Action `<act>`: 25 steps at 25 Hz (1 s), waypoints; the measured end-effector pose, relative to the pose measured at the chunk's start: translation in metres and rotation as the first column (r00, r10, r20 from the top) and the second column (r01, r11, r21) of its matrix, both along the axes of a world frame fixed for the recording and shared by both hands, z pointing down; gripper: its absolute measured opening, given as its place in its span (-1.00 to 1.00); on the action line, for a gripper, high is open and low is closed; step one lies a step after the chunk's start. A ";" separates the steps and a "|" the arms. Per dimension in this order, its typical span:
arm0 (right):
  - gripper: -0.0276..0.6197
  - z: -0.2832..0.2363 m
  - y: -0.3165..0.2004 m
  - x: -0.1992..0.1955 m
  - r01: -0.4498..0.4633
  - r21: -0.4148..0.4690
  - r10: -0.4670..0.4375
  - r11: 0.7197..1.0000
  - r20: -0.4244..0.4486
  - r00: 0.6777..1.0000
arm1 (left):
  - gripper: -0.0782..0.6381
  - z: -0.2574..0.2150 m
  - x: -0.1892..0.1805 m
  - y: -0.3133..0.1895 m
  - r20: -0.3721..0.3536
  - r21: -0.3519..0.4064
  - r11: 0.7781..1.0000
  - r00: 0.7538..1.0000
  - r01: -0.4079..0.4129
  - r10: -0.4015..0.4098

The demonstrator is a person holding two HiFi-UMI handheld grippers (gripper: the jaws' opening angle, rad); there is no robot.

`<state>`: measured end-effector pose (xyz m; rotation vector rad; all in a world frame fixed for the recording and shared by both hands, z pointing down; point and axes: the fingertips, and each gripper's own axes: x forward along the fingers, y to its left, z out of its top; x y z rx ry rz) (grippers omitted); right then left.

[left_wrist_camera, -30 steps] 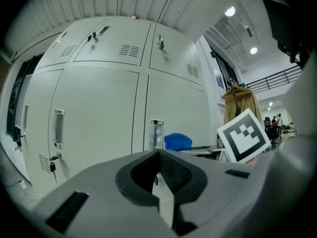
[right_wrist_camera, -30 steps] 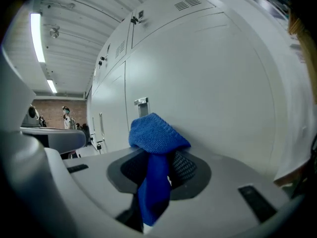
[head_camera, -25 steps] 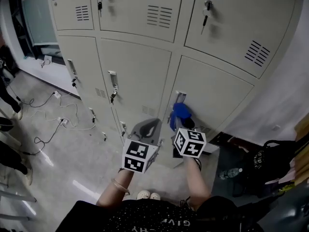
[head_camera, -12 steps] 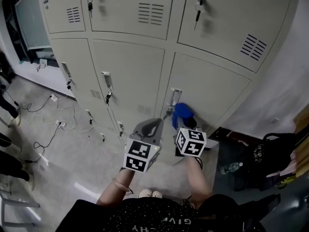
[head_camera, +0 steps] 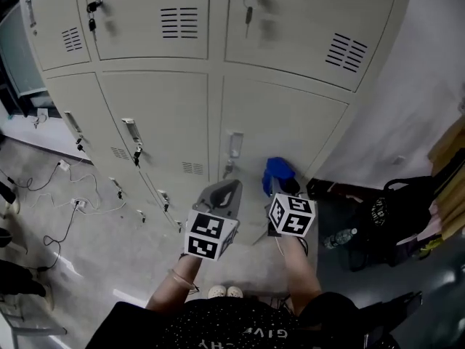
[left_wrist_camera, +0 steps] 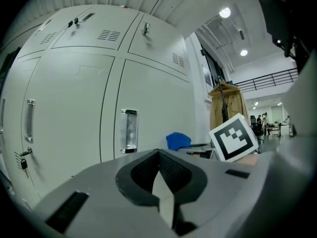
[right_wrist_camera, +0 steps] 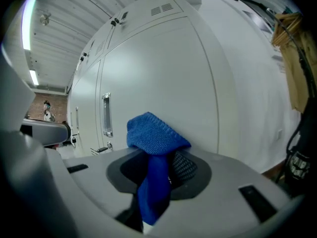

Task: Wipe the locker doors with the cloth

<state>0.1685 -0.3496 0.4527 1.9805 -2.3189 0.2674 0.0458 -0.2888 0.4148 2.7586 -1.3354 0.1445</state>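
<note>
Right gripper (right_wrist_camera: 159, 175) is pinching the bunched blue cloth (right_wrist_camera: 154, 133), so rubbing the locker door (right_wrist_camera: 163, 68) ahead may be pulling it loose.

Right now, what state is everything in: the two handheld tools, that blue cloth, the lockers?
left gripper: shut, nothing in it.
right gripper: shut on the blue knitted cloth.
blue knitted cloth: bunched up, held near a door; contact unclear.
beige metal locker doors: all closed.
keys: hanging from upper door locks.
</note>
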 end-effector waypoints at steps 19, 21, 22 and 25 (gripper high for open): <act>-0.59 0.005 0.022 0.109 -0.240 -0.025 0.241 0.970 0.018 0.970 | -0.76 0.002 0.053 0.004 -0.015 -0.008 0.995 0.994 -0.104 0.104; -0.59 0.005 0.022 0.109 -0.245 -0.025 0.246 0.969 0.020 0.969 | -0.76 0.003 0.053 0.005 -0.016 -0.009 0.995 0.995 -0.101 0.101; -0.59 0.005 0.023 0.109 -0.247 -0.024 0.248 0.969 0.021 0.969 | -0.76 0.003 0.052 0.005 -0.016 -0.008 0.995 0.995 -0.099 0.099; -0.59 0.006 0.025 0.106 -0.246 -0.023 0.246 0.969 0.015 0.969 | -0.76 0.004 0.048 0.006 -0.018 -0.011 0.996 0.996 -0.089 0.089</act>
